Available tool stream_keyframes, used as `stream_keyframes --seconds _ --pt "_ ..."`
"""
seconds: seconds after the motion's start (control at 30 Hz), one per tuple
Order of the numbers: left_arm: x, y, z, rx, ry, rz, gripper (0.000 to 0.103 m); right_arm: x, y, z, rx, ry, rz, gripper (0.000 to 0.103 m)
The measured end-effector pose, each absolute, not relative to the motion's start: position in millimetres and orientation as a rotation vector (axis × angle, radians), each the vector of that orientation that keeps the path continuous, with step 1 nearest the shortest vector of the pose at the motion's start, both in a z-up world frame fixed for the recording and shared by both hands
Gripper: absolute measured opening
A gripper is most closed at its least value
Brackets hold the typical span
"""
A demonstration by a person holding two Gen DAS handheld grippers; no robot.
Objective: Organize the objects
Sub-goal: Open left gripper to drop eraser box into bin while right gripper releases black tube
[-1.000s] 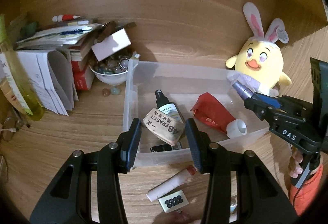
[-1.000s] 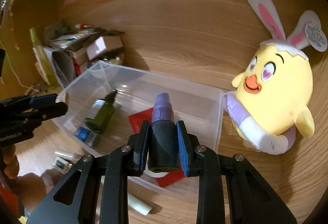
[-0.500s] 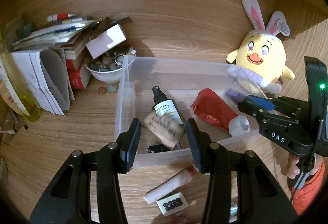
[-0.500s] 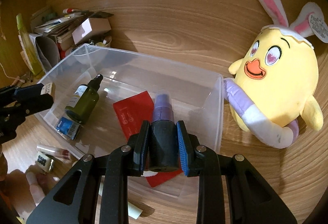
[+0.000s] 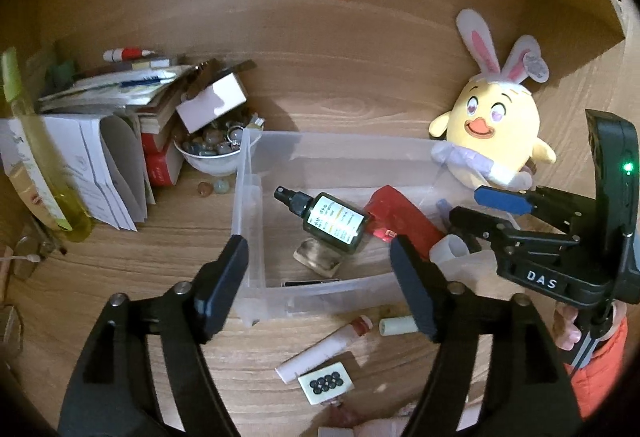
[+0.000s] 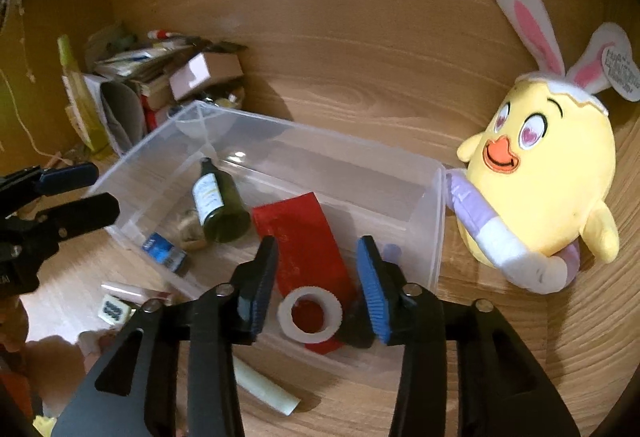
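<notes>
The clear plastic bin (image 5: 256, 197) sits on the wooden table (image 5: 360, 77), between a stack of papers and books (image 5: 100, 117) on the far left and a yellow plush chick (image 5: 492, 133) on the right, and it is where we collect the loose items. In the bin we find a dark green spray bottle (image 5: 334, 223) lying on its side, a red pouch (image 6: 304, 237), a white ring (image 6: 310, 315), a small brown block (image 5: 318, 257) near the bottle, a blue-labelled packet (image 6: 164, 251) and a purple-capped bottle (image 6: 390, 253) at the right wall, partly hidden behind the right gripper. The left gripper (image 5: 318, 277) hovers over the near left part of the bin; its jaws are opening and we see nothing between them. The right gripper (image 6: 318, 277) hovers over the near right part; its jaws are opening, and they grasp nothing. We judge the task well advanced but unfinished: a white tube with a red end (image 5: 326, 345), a short pale cylinder (image 5: 398, 325) and a small card with black dots (image 5: 326, 383) lie on the table just beside the near wall, outside the bin, and remain to be collected
</notes>
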State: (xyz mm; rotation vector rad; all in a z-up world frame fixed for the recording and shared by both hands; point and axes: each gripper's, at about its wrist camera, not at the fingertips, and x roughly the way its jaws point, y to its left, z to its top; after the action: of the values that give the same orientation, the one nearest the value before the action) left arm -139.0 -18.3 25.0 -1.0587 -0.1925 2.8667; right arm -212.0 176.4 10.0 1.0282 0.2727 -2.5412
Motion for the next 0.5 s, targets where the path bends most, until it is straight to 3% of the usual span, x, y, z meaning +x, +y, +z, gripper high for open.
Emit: stream_keyframes --seconds 0.07,0.17,0.23,0.5 --pt "-135 -17 28 -1.048 -0.184 2.867 0.076 -206 176 15 1.017 0.257 -2.529 0.058" --pt "-128 -14 31 -1.045 -0.164 2.870 0.086 -195 176 21 0.986 0.261 -2.530 0.064" --pt "-122 -14 32 -1.038 -0.160 2.875 0.093 -188 175 26 0.964 0.264 -2.529 0.066" --pt "-99 -18 25 -1.075 -0.151 2.860 0.095 -157 175 38 0.875 0.244 -2.508 0.066"
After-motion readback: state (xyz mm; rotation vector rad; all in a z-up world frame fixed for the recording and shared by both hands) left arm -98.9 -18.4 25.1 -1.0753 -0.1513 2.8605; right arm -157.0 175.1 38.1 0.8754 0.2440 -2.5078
